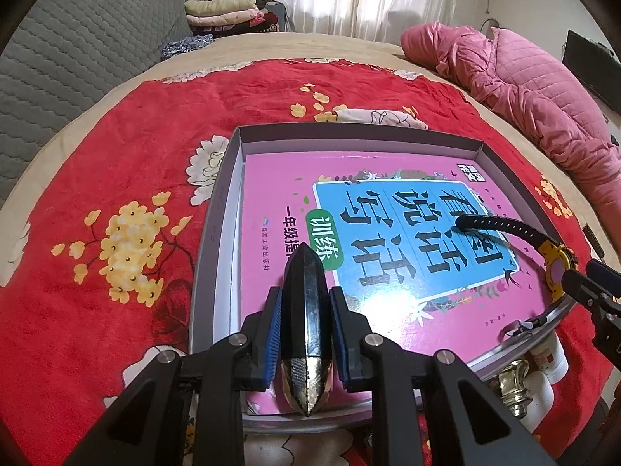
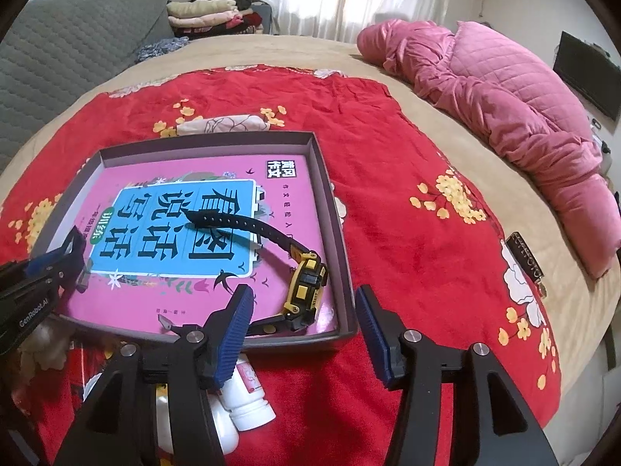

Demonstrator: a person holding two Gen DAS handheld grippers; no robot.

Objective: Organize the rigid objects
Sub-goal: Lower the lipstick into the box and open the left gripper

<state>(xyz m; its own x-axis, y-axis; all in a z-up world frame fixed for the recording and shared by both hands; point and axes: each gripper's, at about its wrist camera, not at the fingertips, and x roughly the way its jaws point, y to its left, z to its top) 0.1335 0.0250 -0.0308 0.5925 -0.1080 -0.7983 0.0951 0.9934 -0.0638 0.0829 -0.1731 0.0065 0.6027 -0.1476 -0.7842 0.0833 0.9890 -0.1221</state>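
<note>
- Left gripper (image 1: 305, 324): blue pads clamped on a dark faceted, bullet-shaped object (image 1: 306, 310) with a gold-patterned tip; I cannot identify it more closely. It hangs over the near-left part of the box (image 1: 217, 209).
- Right gripper (image 2: 302, 322): jaws spread, nothing between the pads. The yellow-and-black wristwatch (image 2: 306, 287) lies just ahead of them, inside the box's near right corner, its black strap (image 2: 233, 221) arching across the pink workbook (image 2: 155, 283).
- Box is a shallow grey tray on the red floral blanket (image 2: 407, 233); the workbook covers nearly all of its floor.
- Judged step: watch looks freshly set down; the dark object is next to go in.
- To do it well: lower the left gripper onto free pink cover, left of the strap, so the object lies flat along the book rather than on the watch. Release only once it rests, since its faceted body may roll.
- Draw the right gripper straight back, clear of the box wall and strap.
- Still outside: white bottles (image 2: 248, 396) and a brass-coloured item (image 1: 512, 388) at the near edge.
</note>
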